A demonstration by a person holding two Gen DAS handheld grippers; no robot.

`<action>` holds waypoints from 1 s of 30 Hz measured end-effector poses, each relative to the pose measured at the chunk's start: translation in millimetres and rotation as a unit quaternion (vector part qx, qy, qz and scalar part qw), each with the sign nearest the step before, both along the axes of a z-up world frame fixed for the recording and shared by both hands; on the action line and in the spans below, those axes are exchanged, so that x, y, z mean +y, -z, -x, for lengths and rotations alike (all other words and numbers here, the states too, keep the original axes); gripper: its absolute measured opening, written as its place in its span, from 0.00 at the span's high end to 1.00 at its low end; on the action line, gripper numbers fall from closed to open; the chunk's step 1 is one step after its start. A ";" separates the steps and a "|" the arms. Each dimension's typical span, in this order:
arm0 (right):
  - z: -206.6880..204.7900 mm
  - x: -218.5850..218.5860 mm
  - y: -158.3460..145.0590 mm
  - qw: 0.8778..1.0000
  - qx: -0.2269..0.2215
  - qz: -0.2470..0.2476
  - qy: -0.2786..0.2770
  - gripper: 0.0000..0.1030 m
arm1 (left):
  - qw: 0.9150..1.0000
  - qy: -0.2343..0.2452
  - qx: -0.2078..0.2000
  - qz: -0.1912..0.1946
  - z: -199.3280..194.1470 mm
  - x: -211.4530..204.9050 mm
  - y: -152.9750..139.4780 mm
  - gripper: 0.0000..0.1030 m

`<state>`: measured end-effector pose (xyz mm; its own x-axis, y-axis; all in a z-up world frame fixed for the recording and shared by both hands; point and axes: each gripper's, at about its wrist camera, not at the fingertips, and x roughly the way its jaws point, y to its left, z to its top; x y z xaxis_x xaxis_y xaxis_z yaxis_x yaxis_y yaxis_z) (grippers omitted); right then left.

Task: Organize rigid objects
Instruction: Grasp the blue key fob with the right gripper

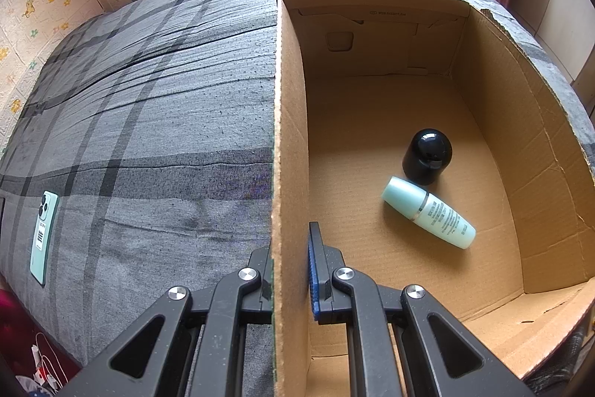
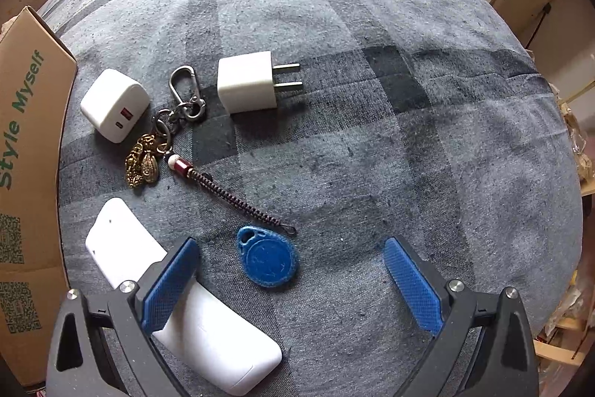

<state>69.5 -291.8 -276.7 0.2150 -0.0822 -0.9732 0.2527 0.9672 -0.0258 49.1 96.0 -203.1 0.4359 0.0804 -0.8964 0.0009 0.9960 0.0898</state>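
My left gripper [image 1: 292, 252] is shut on the near left wall of an open cardboard box [image 1: 290, 136], one finger outside, one inside. In the box a black domed cap [image 1: 427, 151] stands beside a pale green bottle [image 1: 429, 211] lying on its side. My right gripper [image 2: 290, 248] is open, pointing down over a blue key fob [image 2: 267, 261] that lies between its fingers, untouched. A white power bank [image 2: 186, 304] lies partly under the left finger. Farther off lie a keychain with carabiner and brass charms [image 2: 174, 133], a white charger cube [image 2: 113, 105] and a white plug adapter [image 2: 249, 80].
Everything rests on a grey plaid bedsheet [image 2: 372, 118]. The box's printed outer side [image 2: 26, 155] stands at the left in the right wrist view. A green phone [image 1: 42, 237] lies face down at the far left of the bed. Wallpapered walls and a window lie beyond.
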 end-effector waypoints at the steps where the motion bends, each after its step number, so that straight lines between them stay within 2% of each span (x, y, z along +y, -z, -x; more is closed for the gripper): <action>1: -0.6 -0.2 1.2 1.000 0.000 -0.001 0.000 0.01 | 1.000 0.000 0.000 0.000 0.1 -0.1 0.1 0.89; 5: -3.3 -7.9 5.4 1.000 0.000 0.001 0.000 0.04 | 1.000 0.000 0.000 0.001 0.0 0.1 0.2 0.89; 8: -3.3 -4.4 1.1 1.000 -0.001 0.002 -0.007 0.19 | 1.000 0.000 0.000 0.000 -0.1 0.0 -0.2 0.89; 10: -3.6 -3.1 -0.7 1.000 0.002 0.001 -0.013 0.34 | 1.000 0.000 0.000 0.000 -0.1 0.3 -0.2 0.89; 11: -3.7 -2.7 -1.5 1.000 0.002 -0.001 -0.015 0.38 | 1.000 0.000 0.000 0.000 -0.1 0.5 -0.2 0.89; 13: -3.5 -3.0 -2.7 1.000 0.001 -0.006 -0.019 0.57 | 1.000 0.000 0.000 0.000 0.1 0.8 -0.2 0.89; 14: -2.7 -3.5 -4.5 1.000 0.001 -0.007 -0.019 0.61 | 1.000 0.000 0.000 0.000 0.1 0.9 -0.3 0.89; 15: -2.1 -3.5 -5.2 1.000 0.000 -0.007 -0.020 0.70 | 1.000 0.000 -0.001 0.000 0.1 1.1 -0.4 0.89; 30: 4.3 14.1 -31.4 0.999 -0.010 -0.008 -0.040 0.72 | 1.000 -0.002 -0.001 0.005 0.8 2.9 0.2 0.89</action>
